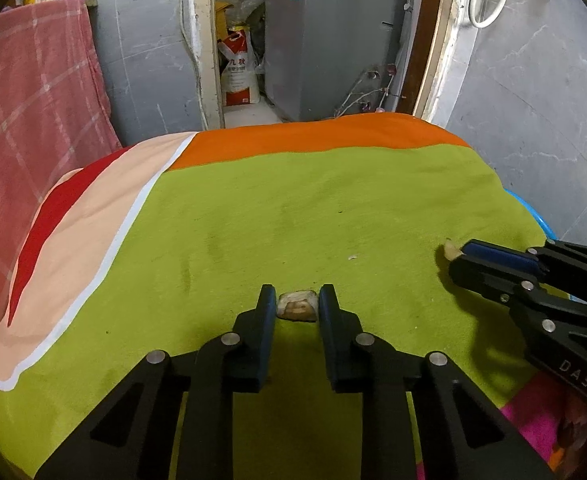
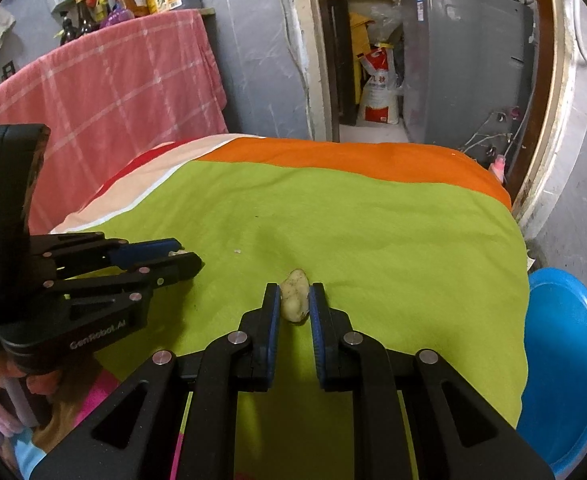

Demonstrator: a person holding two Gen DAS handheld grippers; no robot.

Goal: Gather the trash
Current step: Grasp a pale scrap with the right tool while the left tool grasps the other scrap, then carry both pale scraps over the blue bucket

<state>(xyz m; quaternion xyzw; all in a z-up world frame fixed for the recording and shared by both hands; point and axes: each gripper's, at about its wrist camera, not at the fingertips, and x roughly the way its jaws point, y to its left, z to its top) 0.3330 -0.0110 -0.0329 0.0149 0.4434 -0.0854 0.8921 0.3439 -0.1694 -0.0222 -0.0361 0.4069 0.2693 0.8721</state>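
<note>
The left gripper (image 1: 296, 304) is clamped on a crumpled brown scrap (image 1: 297, 307), just above the green bedcover (image 1: 253, 220). Beside it, toward the blue basin (image 2: 565, 364), the right gripper (image 2: 295, 300) pinches a pale lumpy scrap (image 2: 294, 298) over the same bedcover.

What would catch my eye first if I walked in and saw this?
Probably the loud lime-green and orange bedspread filling the middle, with two black grippers over it. The left gripper and the right gripper each pinch a small pale scrap: one scrap in the left jaws, another scrap in the right. A bright blue basin sits low beside the bed's right edge.
</note>
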